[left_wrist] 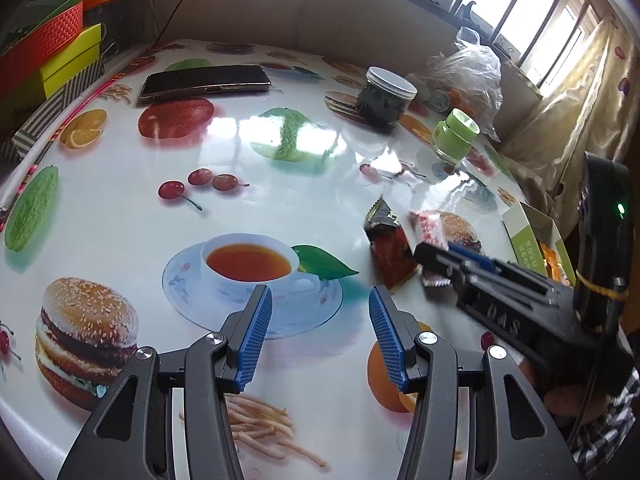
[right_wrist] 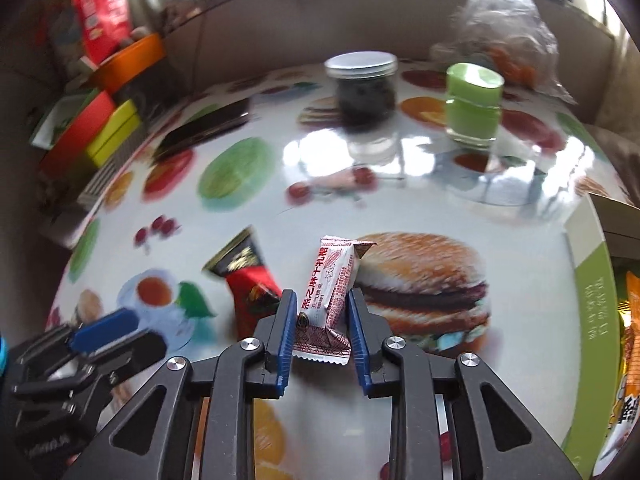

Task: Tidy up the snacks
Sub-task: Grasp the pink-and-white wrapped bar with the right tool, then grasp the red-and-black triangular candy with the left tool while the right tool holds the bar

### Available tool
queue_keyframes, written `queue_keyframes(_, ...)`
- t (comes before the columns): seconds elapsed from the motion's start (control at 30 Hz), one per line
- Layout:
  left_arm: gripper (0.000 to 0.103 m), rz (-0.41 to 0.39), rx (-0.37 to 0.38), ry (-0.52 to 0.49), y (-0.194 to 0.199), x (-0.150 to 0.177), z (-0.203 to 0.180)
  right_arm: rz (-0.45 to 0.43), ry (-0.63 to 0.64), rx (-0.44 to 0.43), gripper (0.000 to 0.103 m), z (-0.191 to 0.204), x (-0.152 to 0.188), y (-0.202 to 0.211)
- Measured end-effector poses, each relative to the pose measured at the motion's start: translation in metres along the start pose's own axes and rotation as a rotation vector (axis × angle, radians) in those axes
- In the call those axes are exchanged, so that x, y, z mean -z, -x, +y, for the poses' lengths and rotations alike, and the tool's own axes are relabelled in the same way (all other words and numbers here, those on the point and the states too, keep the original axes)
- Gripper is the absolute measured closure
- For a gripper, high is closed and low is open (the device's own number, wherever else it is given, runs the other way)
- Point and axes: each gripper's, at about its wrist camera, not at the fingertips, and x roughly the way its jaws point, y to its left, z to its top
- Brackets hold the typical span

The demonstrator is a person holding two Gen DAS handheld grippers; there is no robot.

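A white-and-red snack packet [right_wrist: 334, 300] is clamped between the blue pads of the right gripper [right_wrist: 322, 312], its crimped lower edge hanging just inside the jaws and its upper end tilted toward the printed hamburger [right_wrist: 424, 280] on the tablecloth. A red-and-black snack packet [right_wrist: 246, 276] is seen lying on the table just to the left of the held one, on the side away from the hamburger print. A green-and-white open box [right_wrist: 592, 276] is set at the table's edge on the far side of the hamburger, with orange wrappers visible inside it. The left gripper [left_wrist: 320, 320] is held above the printed teacup [left_wrist: 250, 264], its jaws parted about halfway with nothing between them. Beyond the hamburger, toward the wall, a dark-filled jar with a white lid [right_wrist: 362, 88] and a green jar [right_wrist: 474, 104] are placed upright, well apart from the packets. A phone [left_wrist: 206, 82] is laid flat farther left.
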Motion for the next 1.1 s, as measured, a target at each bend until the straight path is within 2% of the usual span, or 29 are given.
queue_keyframes(0.23,0.051,-0.002,0.005,0.026,0.001,-0.002,0.006,0.030,0.105,-0.083,0.079,0.028,0.017,0.004)
queue_keyframes(0.33,0.051,-0.002,0.007,0.012,0.001,-0.005,0.004,0.029,0.112,-0.101,0.079,0.031,0.021,0.007)
queue_keyframes(0.47,0.051,0.001,0.017,-0.003,-0.003,-0.009,-0.002,0.017,0.073,-0.076,0.079,0.021,0.026,0.013)
queue_keyframes(0.6,0.051,0.019,0.042,-0.026,-0.013,-0.016,-0.012,-0.004,0.030,-0.011,0.079,0.005,0.032,0.024)
queue_keyframes(1.1,0.051,0.042,-0.062,-0.071,-0.044,-0.029,-0.036,-0.025,-0.051,0.009,0.079,-0.023,0.045,0.040)
